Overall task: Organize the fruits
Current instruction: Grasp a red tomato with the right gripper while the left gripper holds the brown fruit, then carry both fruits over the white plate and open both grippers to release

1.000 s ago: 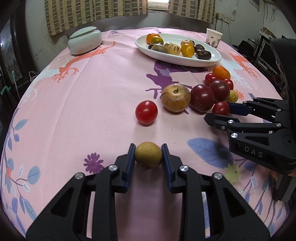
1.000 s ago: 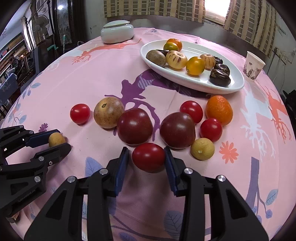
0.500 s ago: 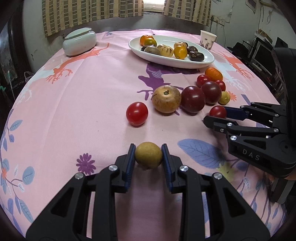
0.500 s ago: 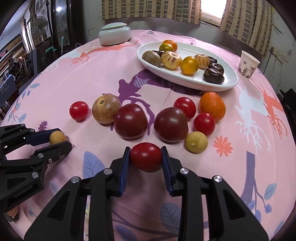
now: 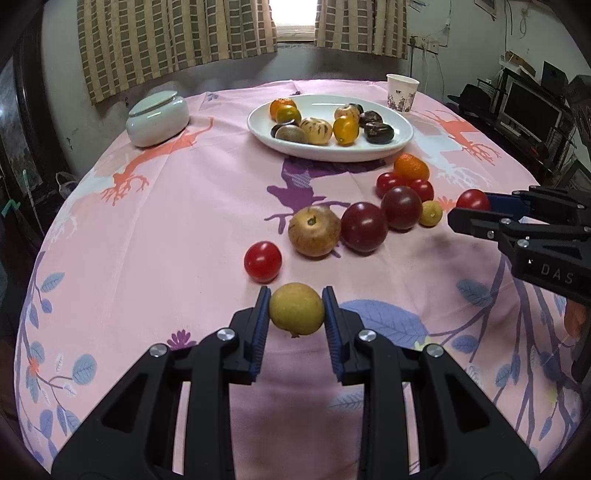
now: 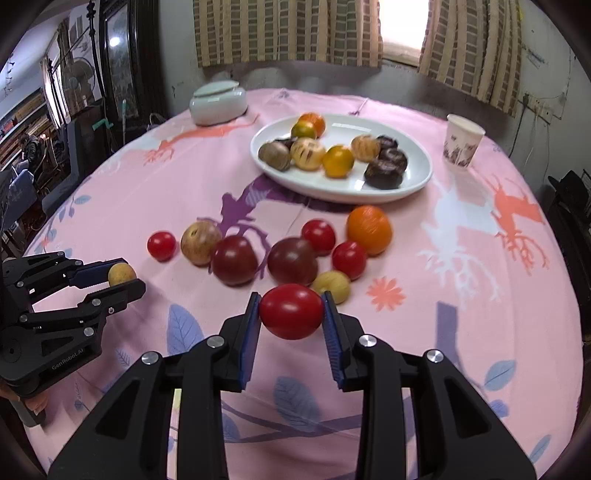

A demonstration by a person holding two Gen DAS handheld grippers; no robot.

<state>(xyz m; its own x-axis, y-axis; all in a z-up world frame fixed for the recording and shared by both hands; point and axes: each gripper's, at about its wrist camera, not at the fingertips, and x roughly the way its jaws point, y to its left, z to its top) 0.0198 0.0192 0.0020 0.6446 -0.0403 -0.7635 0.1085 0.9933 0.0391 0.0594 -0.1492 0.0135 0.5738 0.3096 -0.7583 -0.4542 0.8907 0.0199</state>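
Both grips: I have one fruit in each claw, pads pressed on either side.
Left gripper (image 5: 296, 320): closed tight on the small tan fruit (image 5: 296, 314), no change in squeeze over the last second.
Right gripper (image 6: 291, 316): jaws have just been closing; now clamped on the red tomato (image 6: 291, 311).
Change: both fruits were resting on the cloth a second ago; now both are lifted clear and carried up and forward. The right view is slightly blurred.
Meaning: pick step done on both sides, I'd say; next is the carry to the white plate (image 5: 402, 142) at the far side.
Plate: already holds a mix of orange, yellow, striped and dark fruits; free space on its near and right rim.
Left on cloth: a cluster of red, dark and orange fruits (image 6: 291, 260) between me and the plate, plus a lone red tomato (image 5: 263, 261) just ahead of the left claw.
Surface: round table, pink printed tablecloth (image 5: 177, 221), soft, slight creases.
Room: lidded white jar (image 5: 158, 119), paper cup (image 5: 402, 92), checked curtains (image 5: 173, 33) under a bright window.
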